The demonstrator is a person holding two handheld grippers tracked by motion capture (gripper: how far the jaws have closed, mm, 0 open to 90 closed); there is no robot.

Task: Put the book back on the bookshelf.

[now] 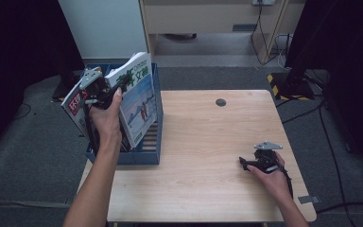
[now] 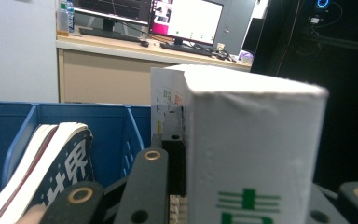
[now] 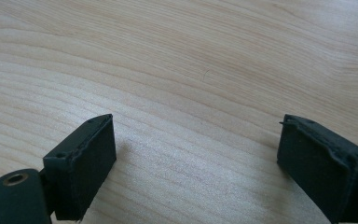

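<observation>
- Grey carpet lay all around a light wooden table [image 1: 203, 156], and a desk with lit screens [image 2: 186, 21] stood far behind it in the left gripper view.
- At the left edge of the table sat a blue box [image 1: 146, 153] with slots for books.
- One book with a red and white cover [image 1: 74, 105] leaned in the box, tipped to the left. In the left gripper view its curved pages [image 2: 51, 158] rested in a slot to the left of the jaws.
- The left gripper [image 1: 105, 92] was up above the box, in the person's left hand [image 1: 107, 120].
- Its jaws were pressed tight on a big white and blue book [image 1: 139, 101] — the one with green letters on top.
- That book stood nearly straight up, with its bottom down in the box and its top high over the rim.
- In the left gripper view the thick white edge of this book [image 2: 251, 140] sat right against the jaws, very close to the camera.
- The right gripper [image 1: 248, 163] was far off on the other side, low over the bare table near the right edge, in the right hand [image 1: 274, 179].
- Its two black jaws stood wide apart — just plain wood between them.
</observation>
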